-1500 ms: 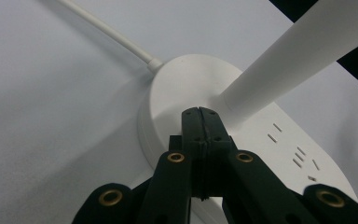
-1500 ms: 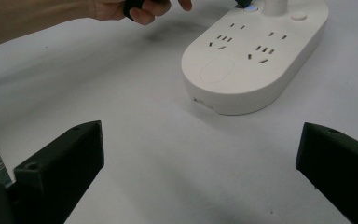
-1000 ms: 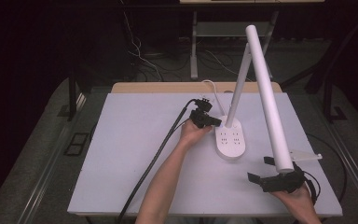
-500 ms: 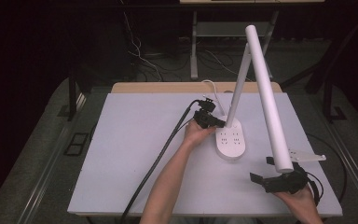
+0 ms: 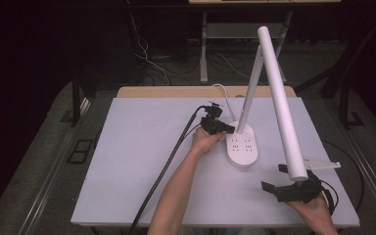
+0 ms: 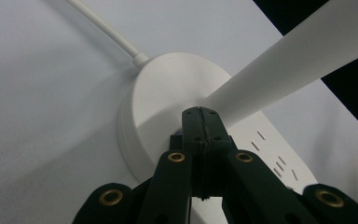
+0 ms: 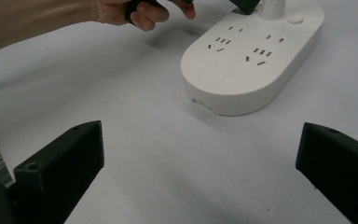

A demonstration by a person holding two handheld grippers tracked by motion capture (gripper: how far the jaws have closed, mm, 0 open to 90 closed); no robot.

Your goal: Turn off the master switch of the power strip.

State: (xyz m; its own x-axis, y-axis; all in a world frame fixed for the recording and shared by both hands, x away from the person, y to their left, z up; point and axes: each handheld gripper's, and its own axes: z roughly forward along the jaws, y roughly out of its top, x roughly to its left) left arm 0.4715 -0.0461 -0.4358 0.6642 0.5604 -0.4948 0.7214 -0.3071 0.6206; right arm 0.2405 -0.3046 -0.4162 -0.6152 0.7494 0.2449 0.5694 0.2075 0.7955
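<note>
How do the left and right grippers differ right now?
The left gripper has its jaws pressed together; the right gripper has them spread wide. The left one sits at the lamp base, by the stem; the right one is at the table's near edge, holding nothing. Both are black and hand-held.

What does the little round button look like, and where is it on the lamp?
Find the white table, then the lamp's oval base with its socket slots. The button is a small raised white circle beside the lamp's stem; the slots are thin dark slits instead.
</note>
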